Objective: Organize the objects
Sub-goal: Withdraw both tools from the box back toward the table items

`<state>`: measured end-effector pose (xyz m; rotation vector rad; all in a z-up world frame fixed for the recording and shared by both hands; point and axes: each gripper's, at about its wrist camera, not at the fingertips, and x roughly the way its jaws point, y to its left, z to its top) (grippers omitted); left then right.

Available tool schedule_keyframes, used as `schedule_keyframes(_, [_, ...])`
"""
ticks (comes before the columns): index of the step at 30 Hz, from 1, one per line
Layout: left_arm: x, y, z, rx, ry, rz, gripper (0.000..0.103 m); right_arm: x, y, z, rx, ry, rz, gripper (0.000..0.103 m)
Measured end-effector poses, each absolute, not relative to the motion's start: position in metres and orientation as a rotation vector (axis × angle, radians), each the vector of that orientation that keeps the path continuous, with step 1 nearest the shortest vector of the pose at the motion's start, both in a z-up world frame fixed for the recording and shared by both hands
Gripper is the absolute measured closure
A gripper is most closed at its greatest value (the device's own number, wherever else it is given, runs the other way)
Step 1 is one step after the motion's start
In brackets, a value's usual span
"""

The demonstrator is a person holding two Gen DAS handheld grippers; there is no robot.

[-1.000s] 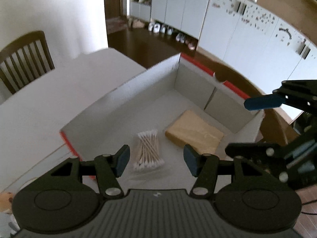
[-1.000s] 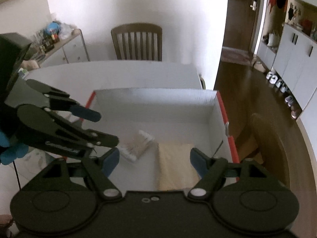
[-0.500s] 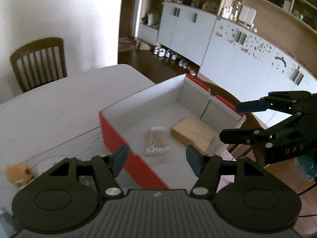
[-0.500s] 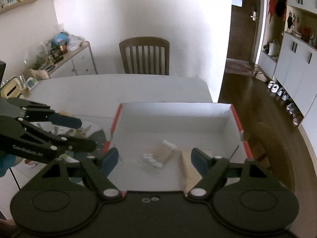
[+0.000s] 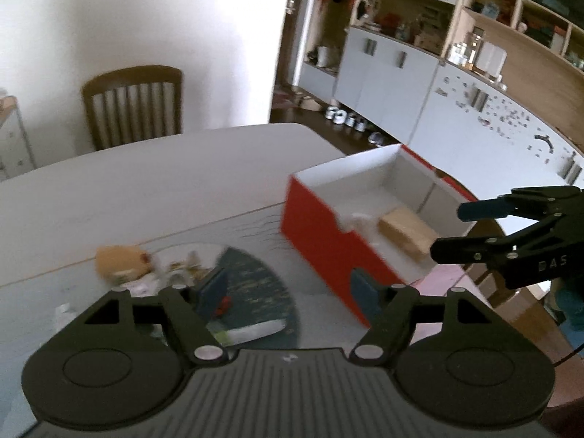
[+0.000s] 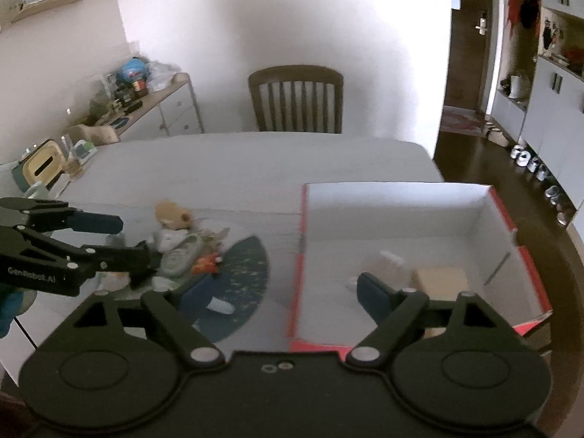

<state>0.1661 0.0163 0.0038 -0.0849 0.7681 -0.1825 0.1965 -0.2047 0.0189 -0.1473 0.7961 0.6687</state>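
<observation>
A red box with a white inside point(image 5: 321, 241) point(image 6: 401, 197) stands on the white table. It holds a tan block point(image 5: 405, 231) point(image 6: 441, 279) and a blurred bundle of cotton swabs point(image 5: 359, 221) point(image 6: 387, 266). Left of the box, a dark blue mat point(image 5: 255, 284) point(image 6: 244, 270) carries a pile of small objects point(image 6: 186, 252) and a tan plush toy point(image 5: 120, 259) point(image 6: 171, 213). My left gripper point(image 5: 288, 292) point(image 6: 120, 241) hovers over the mat, its jaws opening and empty. My right gripper point(image 6: 283, 294) point(image 5: 463, 230) is by the box's near left corner, jaws opening, nothing between them.
A wooden chair point(image 6: 295, 98) stands at the table's far side. A cluttered sideboard point(image 6: 153, 109) and a tissue box point(image 6: 40, 164) are on the left. White cabinets point(image 5: 401, 80) and shoes on the dark floor point(image 5: 346, 116) lie to the right. A white tube point(image 5: 255, 328) lies on the mat.
Both grippers have drawn back from above the box and swung left, so the mat and its pile came into view. Both pairs of jaws stand wider than before.
</observation>
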Motion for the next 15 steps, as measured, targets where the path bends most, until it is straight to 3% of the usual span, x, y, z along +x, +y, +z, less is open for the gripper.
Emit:
schedule_keyframes(3, [0.155,0.039,0.001,-0.099,0.776,-0.152,0.021,0.18,-0.188,0.018,-0.165,0.786,0.715,0.011])
schedule_keyframes(6, [0.147,0.062,-0.005,-0.118,0.792,-0.119,0.02,0.163,-0.168,0.018,-0.203,0.759,0.743,0.004])
schedule_keyframes(9, [0.139,0.083,-0.015,-0.14,0.813,-0.087,0.019,0.152,-0.147,0.013,-0.221,0.772,0.757,0.004])
schedule_keyframes(11, [0.134,0.095,-0.019,-0.148,0.817,-0.071,0.013,0.147,-0.137,0.009,-0.227,0.786,0.75,0.004])
schedule_keyframes(13, [0.13,0.105,-0.022,-0.145,0.816,-0.059,0.0,0.144,-0.128,0.003,-0.229,0.802,0.743,0.004])
schedule_keyframes(15, [0.126,0.115,-0.026,-0.142,0.818,-0.051,0.0,0.142,-0.121,-0.003,-0.227,0.821,0.731,0.004])
